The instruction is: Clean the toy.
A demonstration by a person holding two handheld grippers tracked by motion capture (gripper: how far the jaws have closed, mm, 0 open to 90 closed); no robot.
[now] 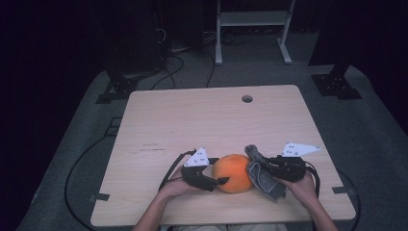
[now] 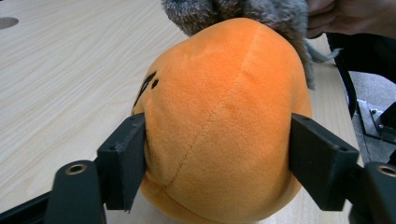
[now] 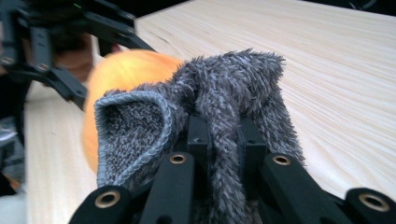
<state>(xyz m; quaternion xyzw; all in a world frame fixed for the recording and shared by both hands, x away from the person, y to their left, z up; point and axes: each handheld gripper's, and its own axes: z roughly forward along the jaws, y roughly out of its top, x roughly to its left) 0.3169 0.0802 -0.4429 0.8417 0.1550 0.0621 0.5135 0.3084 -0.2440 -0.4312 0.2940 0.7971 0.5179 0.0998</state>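
Orange plush ball sits near the front of the counter, pinched in the left claw, right claw clamped on a fuzzy grey sock, probably being pulled over it; ball could squirt loose.

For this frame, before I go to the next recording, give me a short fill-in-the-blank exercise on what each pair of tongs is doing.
1. The left tongs have their jaws on either side of a plush toy whose colour is ____.
2. The right tongs are shut on a fuzzy ____ cloth.
3. In the high view the cloth lies against the toy's ____ side.
4. The toy rests on a light ____ table.

Missing words: orange; grey; right; wooden
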